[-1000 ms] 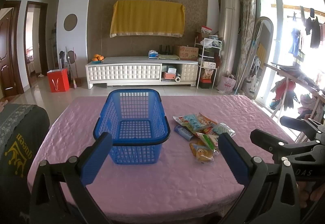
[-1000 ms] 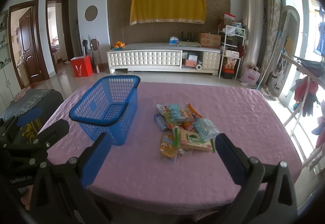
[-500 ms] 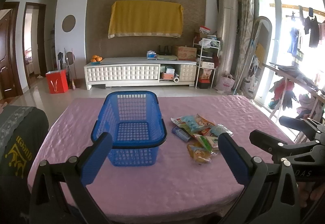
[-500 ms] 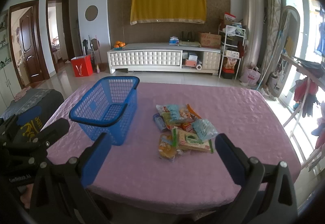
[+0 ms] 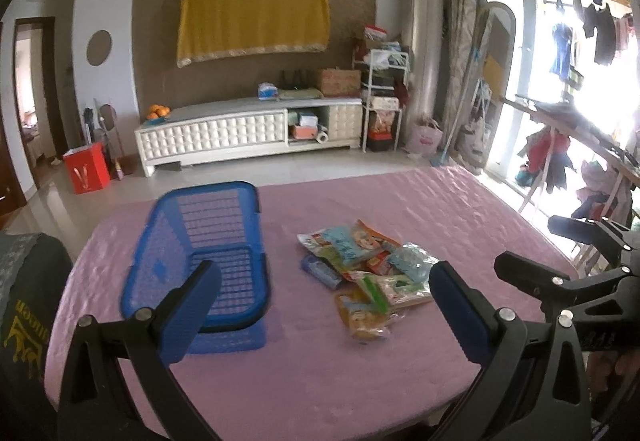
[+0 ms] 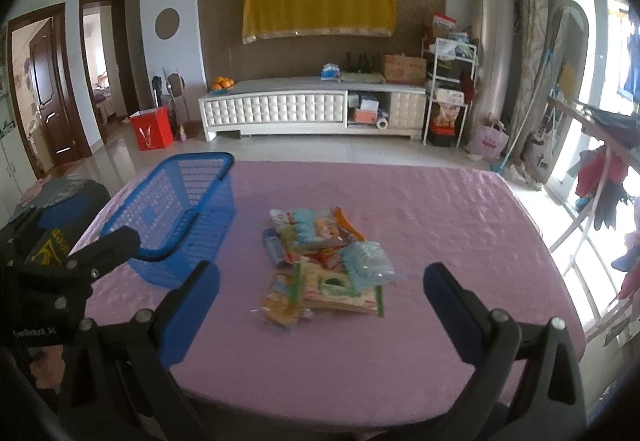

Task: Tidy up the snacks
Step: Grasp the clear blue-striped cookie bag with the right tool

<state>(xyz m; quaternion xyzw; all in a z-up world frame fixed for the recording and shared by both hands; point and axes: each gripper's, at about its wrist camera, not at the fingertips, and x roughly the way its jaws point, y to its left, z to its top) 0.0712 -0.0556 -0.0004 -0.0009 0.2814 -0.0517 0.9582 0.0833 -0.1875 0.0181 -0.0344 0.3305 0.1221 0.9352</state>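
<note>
A blue basket (image 5: pixel 200 261) stands on the pink tablecloth (image 5: pixel 340 381) toward the left side of the table, nothing visible inside it; just beside it, to its right and not touching, lies a heap of snack packets (image 5: pixel 364 273), overlapping one another; an orange-yellow packet (image 5: pixel 362 317) sits at the near edge of the heap, a green-and-white one (image 6: pixel 340 291) behind it, a clear bluish bag (image 6: pixel 366 261) on top, though the motion blur makes the labels unreadable; the left gripper (image 5: pixel 320 305) hangs above the near table edge with its jaws spread wide and nothing between them; the right gripper (image 6: pixel 320 305) is likewise released and empty, the heap lying ahead between its blue fingertips (image 6: pixel 192 301); a white cabinet (image 6: pixel 312 107) stands against the far wall.
</note>
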